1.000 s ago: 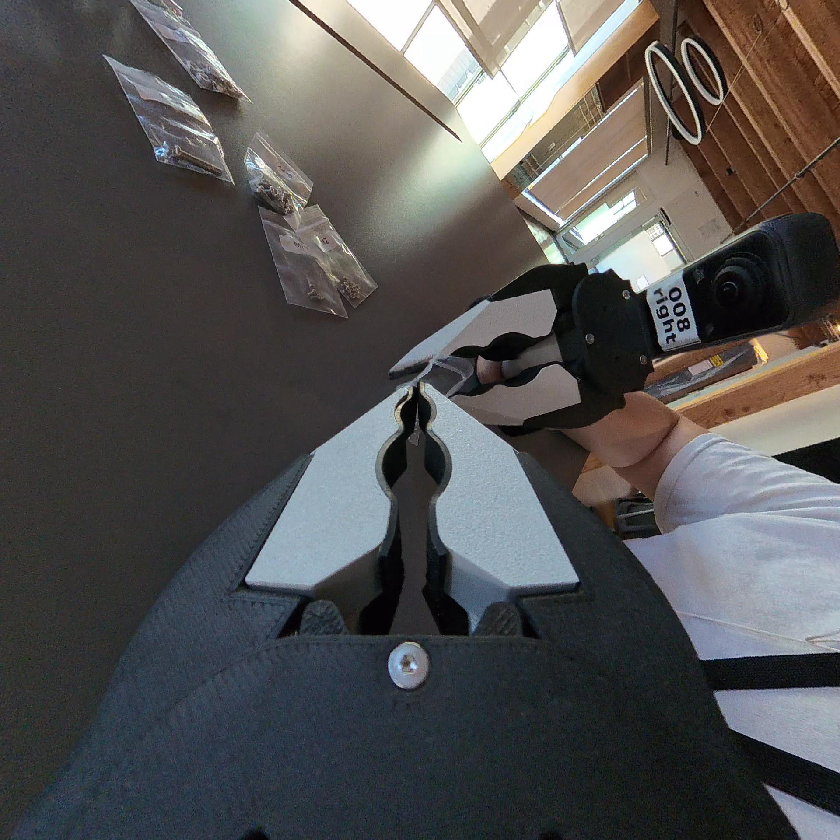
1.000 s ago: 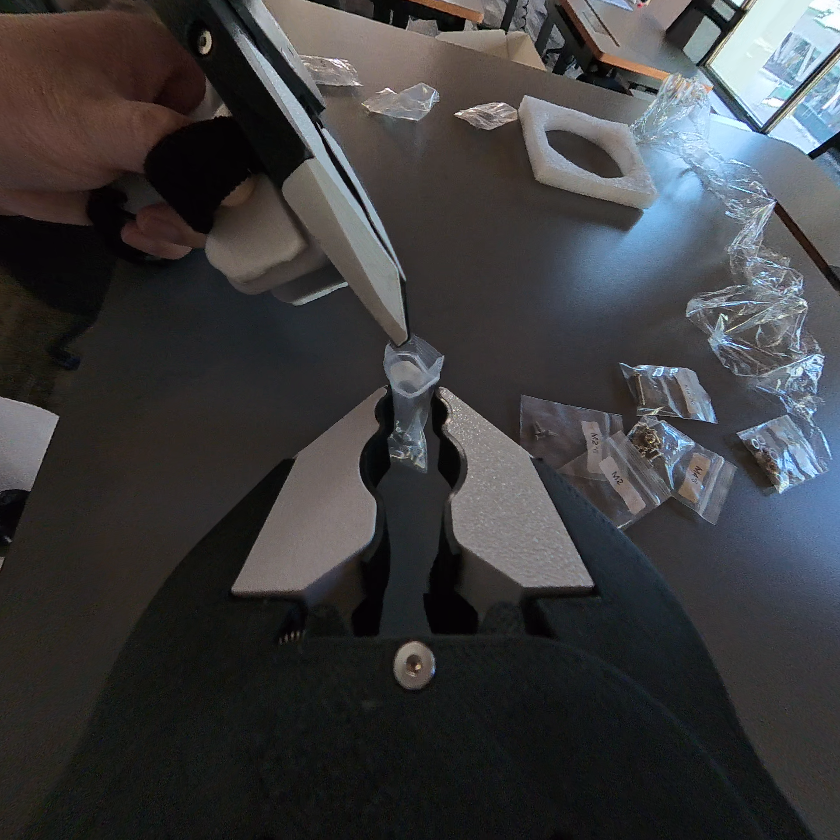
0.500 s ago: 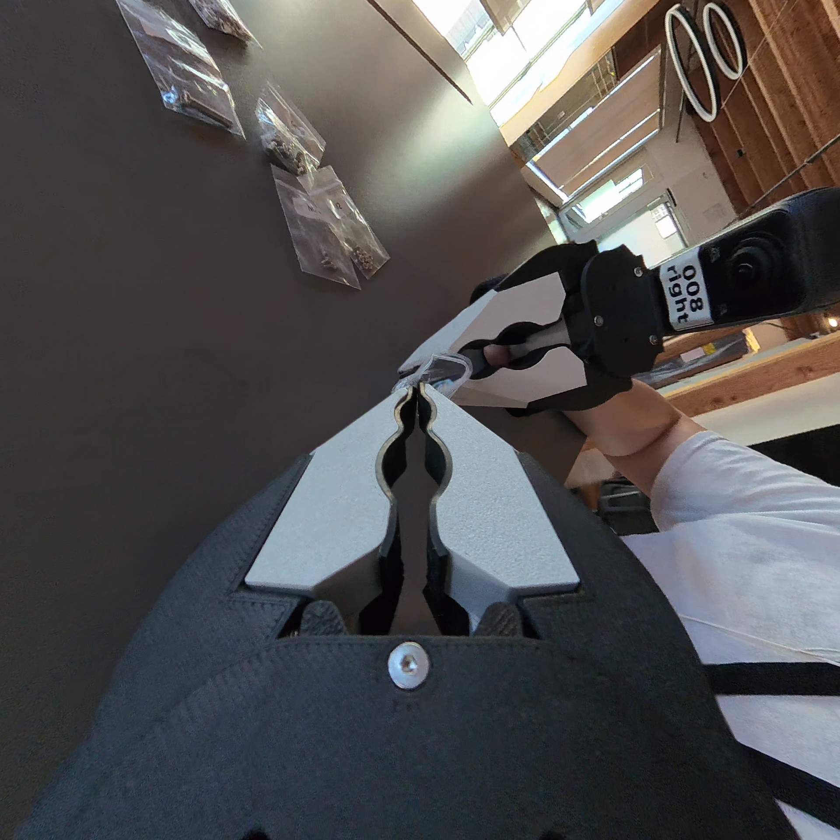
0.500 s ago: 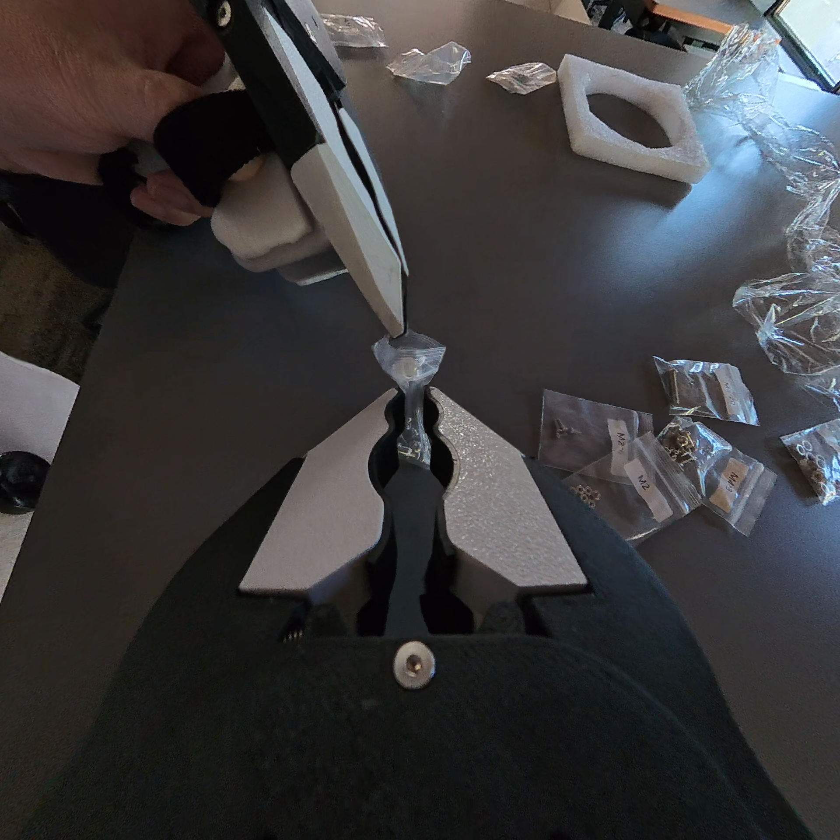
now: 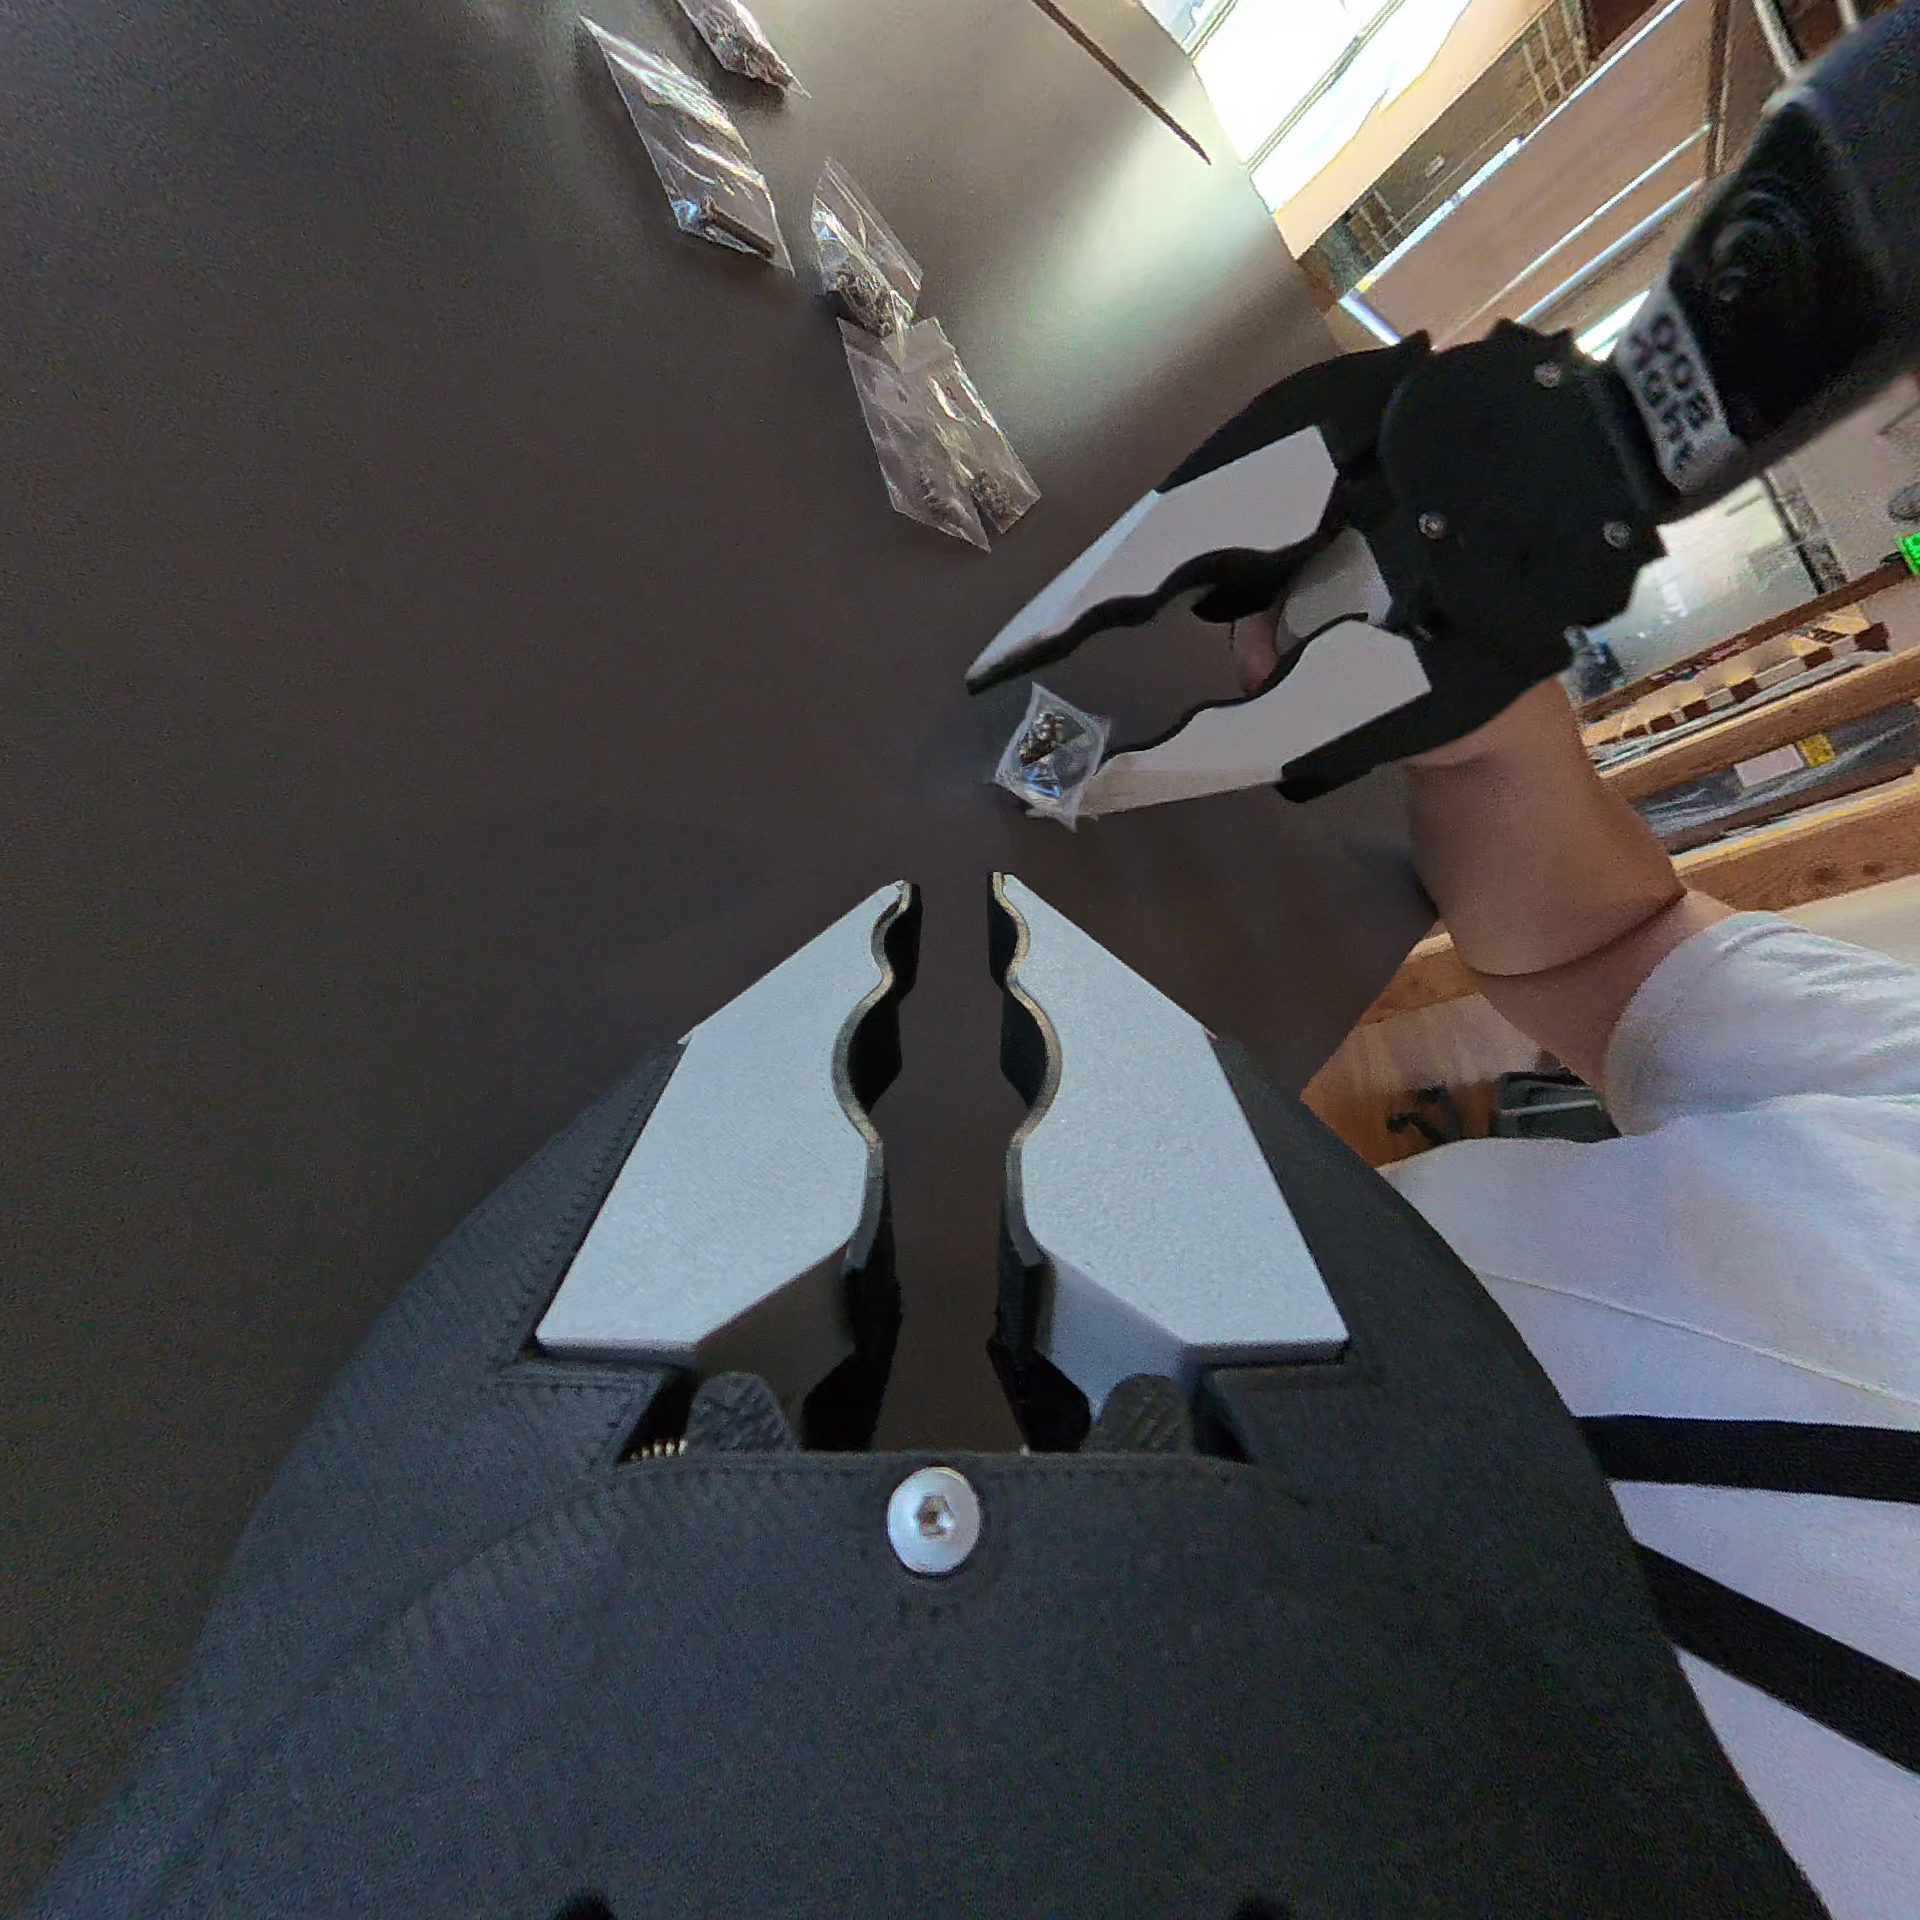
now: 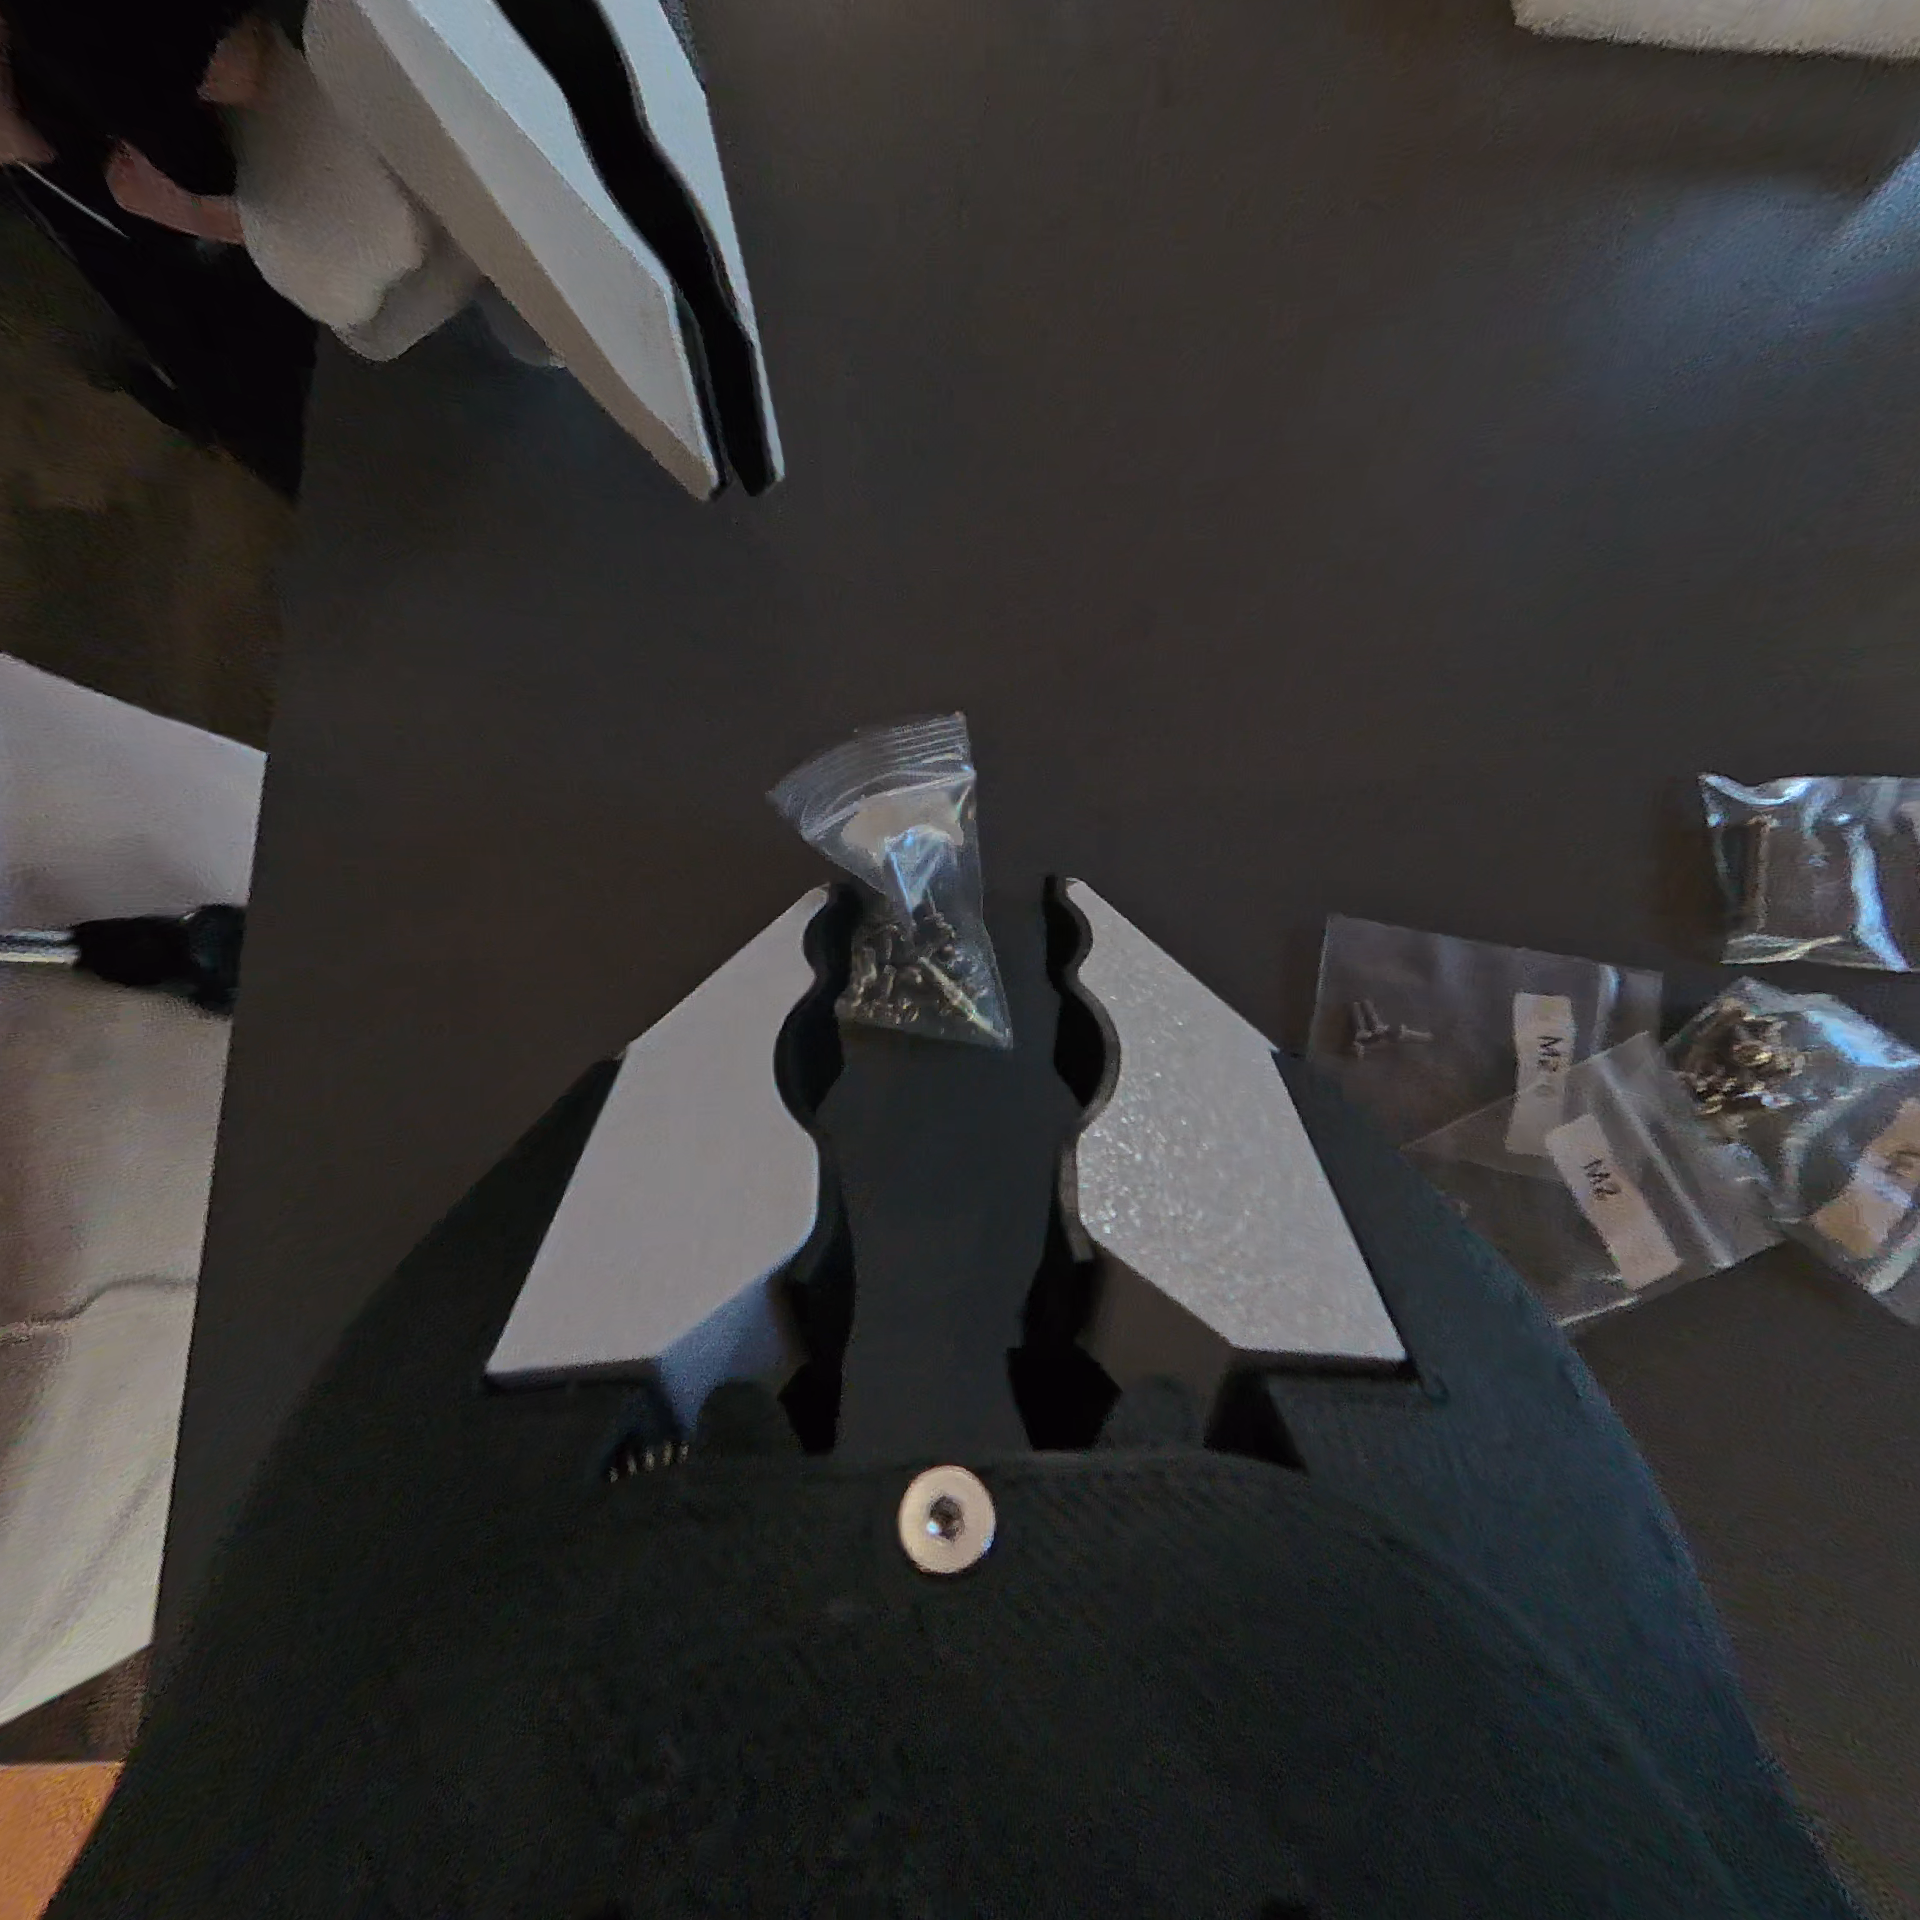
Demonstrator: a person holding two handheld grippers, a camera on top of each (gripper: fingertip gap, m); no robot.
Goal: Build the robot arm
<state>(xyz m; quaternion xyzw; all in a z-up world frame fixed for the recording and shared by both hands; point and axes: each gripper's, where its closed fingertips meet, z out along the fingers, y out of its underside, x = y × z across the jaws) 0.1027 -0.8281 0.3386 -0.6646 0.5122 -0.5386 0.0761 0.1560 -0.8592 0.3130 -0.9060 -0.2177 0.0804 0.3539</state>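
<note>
A small clear zip bag of tiny dark screws [image 6: 914, 914] sits loose between the fingers of my right gripper [image 6: 940, 888], which is open. The bag leans against one fingertip [image 6: 821, 909] and seems to rest on the dark table [image 6: 1247, 520]. My left gripper [image 5: 948, 891] is slightly open and empty, a short way back from the bag [image 5: 1049, 753]. In the left wrist view the right gripper [image 5: 1029, 743] is spread around the bag. In the right wrist view the left gripper [image 6: 743, 483] shows edge-on at the upper left.
Several more clear bags of small hardware [image 6: 1621, 1122] lie on the table to the right of my right gripper; they also show in the left wrist view [image 5: 935, 436]. A white foam piece [image 6: 1714, 21] is at the far edge. The table edge [image 6: 275, 727] runs on the left. Tip to tip, the grippers are about 7 cm apart.
Both grippers were shut on the bag, the left pinching its top. Both have now opened and let it go. The left gripper has drawn back and the right has dropped towards the table.
</note>
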